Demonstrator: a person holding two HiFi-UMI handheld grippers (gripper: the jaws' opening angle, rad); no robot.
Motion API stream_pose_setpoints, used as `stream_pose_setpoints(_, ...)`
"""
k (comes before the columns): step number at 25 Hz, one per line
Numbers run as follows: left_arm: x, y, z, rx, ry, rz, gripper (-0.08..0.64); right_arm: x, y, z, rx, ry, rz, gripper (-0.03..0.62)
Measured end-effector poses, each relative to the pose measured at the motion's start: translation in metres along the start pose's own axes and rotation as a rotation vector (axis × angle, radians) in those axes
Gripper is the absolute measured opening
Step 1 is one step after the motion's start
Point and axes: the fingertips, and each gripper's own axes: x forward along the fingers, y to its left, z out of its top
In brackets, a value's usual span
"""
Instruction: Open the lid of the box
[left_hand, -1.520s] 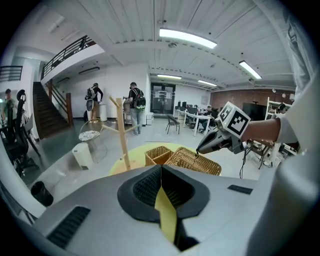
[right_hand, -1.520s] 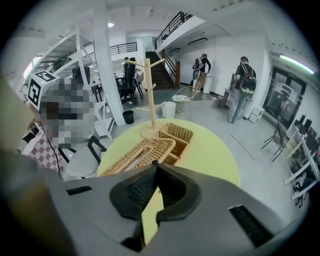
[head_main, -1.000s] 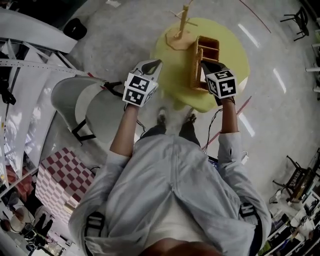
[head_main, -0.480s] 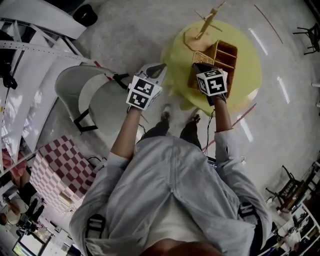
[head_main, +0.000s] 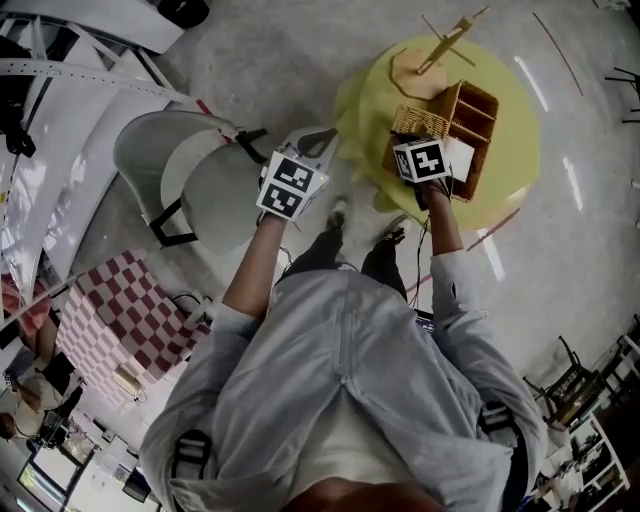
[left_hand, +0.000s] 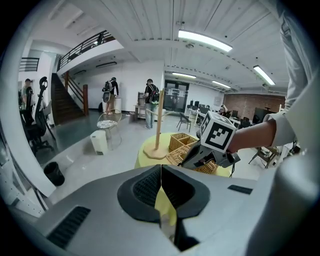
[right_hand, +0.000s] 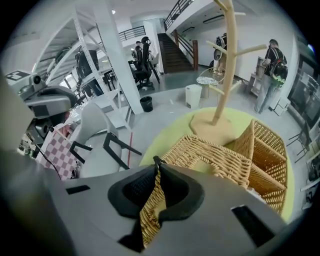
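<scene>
A wicker box (head_main: 468, 118) with open compartments stands on the round yellow table (head_main: 510, 190). Its woven lid (head_main: 418, 122) lies slanted against the box's left side. My right gripper (head_main: 415, 140) hangs over the near edge of that lid (right_hand: 210, 160). Its jaws have just been opening and stand a narrow crack apart (right_hand: 157, 162); wicker shows through the gap, and nothing is pinched between the pads. My left gripper (head_main: 322, 134) hovers left of the table with its jaws shut and empty (left_hand: 161, 166). From the left gripper view I see the right gripper (left_hand: 192, 160) at the box (left_hand: 182, 142).
A wooden branch stand (head_main: 440, 50) rises on the table behind the box. Two grey chairs (head_main: 190, 180) stand to the left of the table, and a checkered seat (head_main: 125, 320) lies further back. White shelving fills the left edge. People stand far across the hall.
My right gripper has come down from above the box onto the lid's near edge. My left gripper has sunk a little beside the table. The lid now shows spread out beside the compartments.
</scene>
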Motion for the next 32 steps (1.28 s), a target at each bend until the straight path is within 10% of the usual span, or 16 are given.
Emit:
stream_pose_setpoints(13,0.014,-0.032,0.041,0.026,-0.058,-0.012,0.029,-0.086,-0.023,0.005,0.020,-0.169,0.001,0.143)
stream_pose_setpoints(32,-0.003,-0.124,0.230,0.226,-0.370,-0.051,0.029,-0.391,-0.099,0.019,-0.005,-0.691,-0.458,0.023)
